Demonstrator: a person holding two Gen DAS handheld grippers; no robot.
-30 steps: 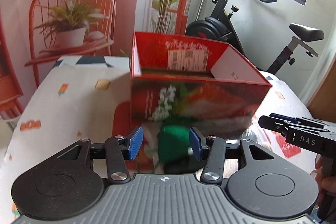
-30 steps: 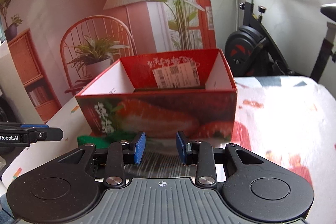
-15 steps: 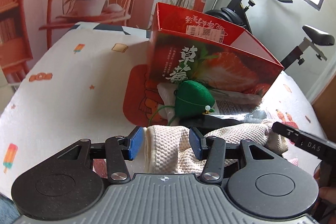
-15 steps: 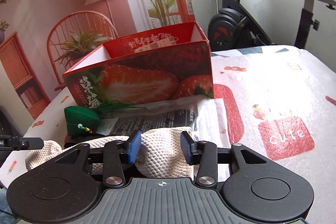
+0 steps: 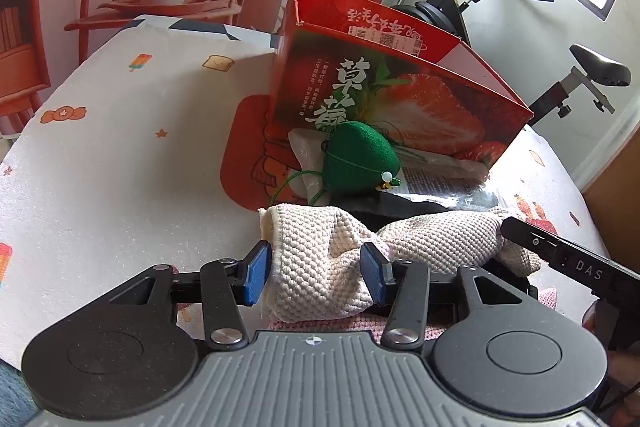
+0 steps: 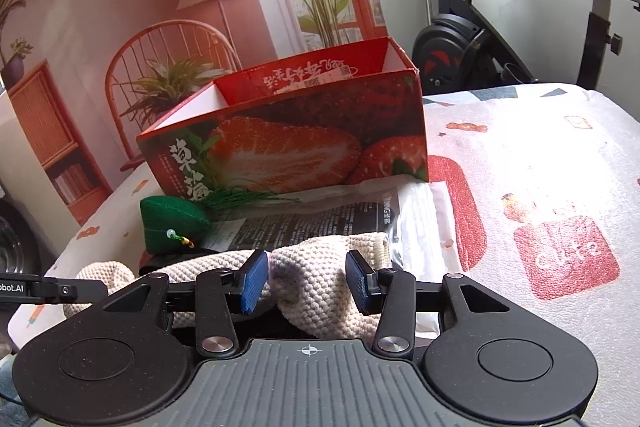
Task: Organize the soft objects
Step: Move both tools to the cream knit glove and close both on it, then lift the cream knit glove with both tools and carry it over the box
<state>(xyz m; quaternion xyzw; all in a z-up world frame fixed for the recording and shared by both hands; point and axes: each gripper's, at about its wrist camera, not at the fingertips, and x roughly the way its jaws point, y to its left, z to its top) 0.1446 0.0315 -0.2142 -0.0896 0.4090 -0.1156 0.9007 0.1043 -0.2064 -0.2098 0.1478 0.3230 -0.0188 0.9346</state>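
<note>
**Both grippers at the cream cloth**

While the cream knit cloth (image 5: 384,247) lies bunched at the near edge of the table (image 5: 120,163), we straddle one end with the left gripper (image 5: 316,273) and the other with the right gripper (image 6: 306,281). Both sets of jaws stand apart around the fabric, blue pads beside it, not yet pinching. We judge it best to close evenly on thick folds, then lift together toward the strawberry box (image 6: 288,143) farther back. The green plush (image 5: 358,159) sits just in front of the box.
</note>
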